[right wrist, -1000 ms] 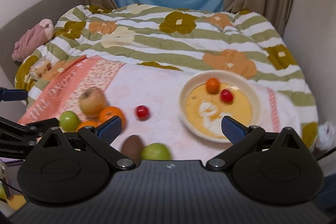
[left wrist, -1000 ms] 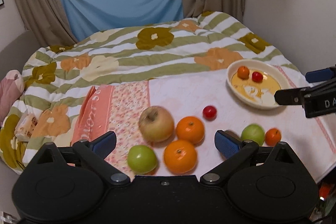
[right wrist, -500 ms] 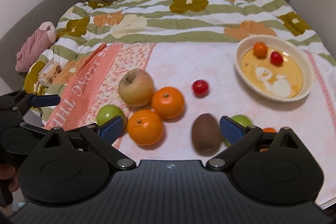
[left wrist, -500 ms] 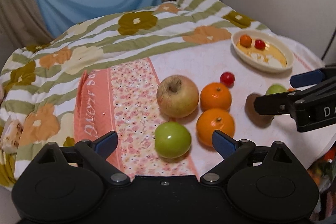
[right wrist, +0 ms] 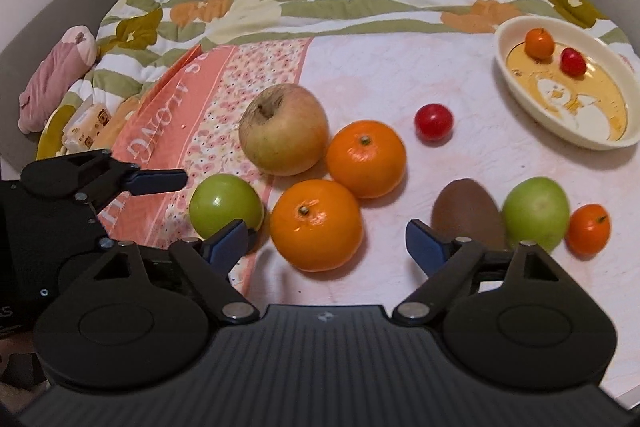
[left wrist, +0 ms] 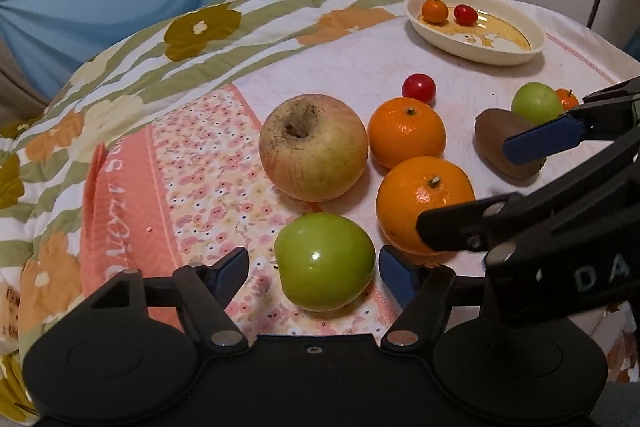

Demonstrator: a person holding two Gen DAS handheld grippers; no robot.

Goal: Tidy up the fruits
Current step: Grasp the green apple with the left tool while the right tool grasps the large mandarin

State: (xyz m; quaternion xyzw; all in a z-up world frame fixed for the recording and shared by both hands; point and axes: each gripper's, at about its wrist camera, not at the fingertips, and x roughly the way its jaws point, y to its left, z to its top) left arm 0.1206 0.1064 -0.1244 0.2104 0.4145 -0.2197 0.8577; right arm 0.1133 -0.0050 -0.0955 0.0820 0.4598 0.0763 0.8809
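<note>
"along" on pink cloth band (right wrist: 160, 123); "da" on right tool (left wrist: 600, 277).

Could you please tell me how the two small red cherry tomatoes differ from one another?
One small red cherry tomato sits inside the cream oval dish, beside a tiny orange fruit. The other small red cherry tomato lies alone on the pale cloth, outside the dish. Both are round, glossy and of similar size.

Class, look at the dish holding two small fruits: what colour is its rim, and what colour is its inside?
The dish has a cream rim and a yellow inside with a white cartoon figure, clearest in the right wrist view.
</note>
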